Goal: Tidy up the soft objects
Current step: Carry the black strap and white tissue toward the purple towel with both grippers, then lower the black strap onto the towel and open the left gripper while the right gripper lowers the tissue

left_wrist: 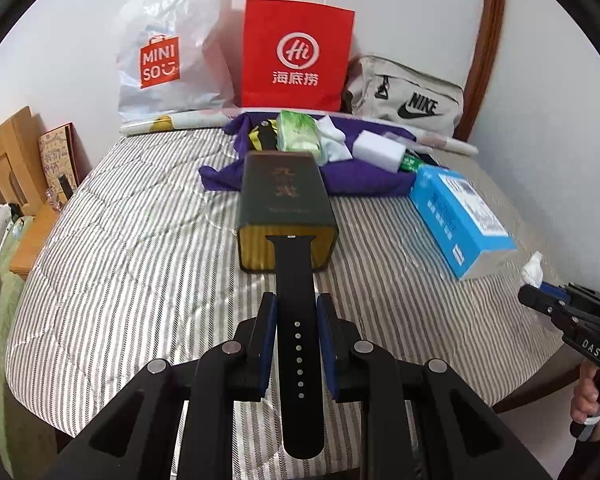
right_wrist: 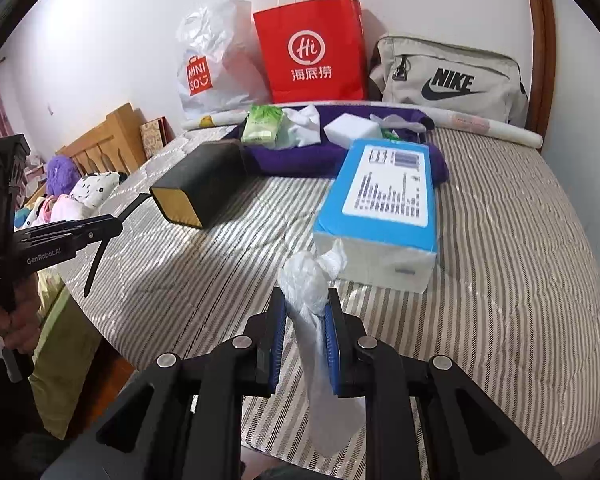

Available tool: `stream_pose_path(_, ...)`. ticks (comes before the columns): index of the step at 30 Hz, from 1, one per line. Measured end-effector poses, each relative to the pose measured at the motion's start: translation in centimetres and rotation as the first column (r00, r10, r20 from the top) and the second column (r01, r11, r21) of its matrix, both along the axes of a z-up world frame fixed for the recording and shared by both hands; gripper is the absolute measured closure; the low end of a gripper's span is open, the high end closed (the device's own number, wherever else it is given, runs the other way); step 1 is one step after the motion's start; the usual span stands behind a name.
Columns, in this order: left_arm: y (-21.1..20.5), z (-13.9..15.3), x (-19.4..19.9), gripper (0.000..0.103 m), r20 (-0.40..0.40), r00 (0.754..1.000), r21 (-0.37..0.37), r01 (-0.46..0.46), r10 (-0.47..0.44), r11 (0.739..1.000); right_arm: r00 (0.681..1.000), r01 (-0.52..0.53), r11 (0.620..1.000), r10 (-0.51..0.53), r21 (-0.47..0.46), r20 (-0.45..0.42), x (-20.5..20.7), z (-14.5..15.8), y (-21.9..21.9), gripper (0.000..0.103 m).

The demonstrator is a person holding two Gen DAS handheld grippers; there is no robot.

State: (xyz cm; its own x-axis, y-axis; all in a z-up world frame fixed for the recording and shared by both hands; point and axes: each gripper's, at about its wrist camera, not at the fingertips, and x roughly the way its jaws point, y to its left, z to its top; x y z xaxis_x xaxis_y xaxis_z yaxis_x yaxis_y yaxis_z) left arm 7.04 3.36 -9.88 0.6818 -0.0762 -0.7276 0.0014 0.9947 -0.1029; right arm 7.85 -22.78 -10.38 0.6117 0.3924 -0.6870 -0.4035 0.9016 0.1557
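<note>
Nearest my left lens is a black watch strap (left_wrist: 298, 340), clamped flat between the blue pads of my left gripper (left_wrist: 297, 320), its far end hanging out over the dark green box (left_wrist: 286, 208) on the striped quilt (left_wrist: 140, 240). My right gripper (right_wrist: 305, 316) is pinched shut on a crumpled white plastic bag (right_wrist: 305, 288), whose tail trails down under the jaws just in front of the blue tissue pack (right_wrist: 383, 208).

To carry these well, I judge I should keep both grips firm and lift high enough that the strap's loose end and the bag's tail clear the box and the pack, then move slowly so neither slips. Likely they belong with the soft things heaped on the purple cloth (right_wrist: 300, 156) or in a bag behind.

I count one strap, one plastic bag in hand, one green box, one blue pack, one green wipes packet (right_wrist: 262, 124), one white sponge block (right_wrist: 351, 130), and three bags against the wall: the Miniso bag (right_wrist: 216, 60), the red paper bag (right_wrist: 311, 52) and the Nike bag (right_wrist: 451, 76).
</note>
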Motion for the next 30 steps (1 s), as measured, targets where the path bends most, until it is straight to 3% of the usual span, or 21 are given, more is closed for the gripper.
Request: stream_pose_path(30, 1.2, 6.2, 6.9, 0.083, 0.064, 0.998, -0.047, -0.003, 0.006, 0.999, 0.997, -0.032, 0.999, 0.033, -0.007, 0.074, 7.3, 6.7, 1.5, 0.085)
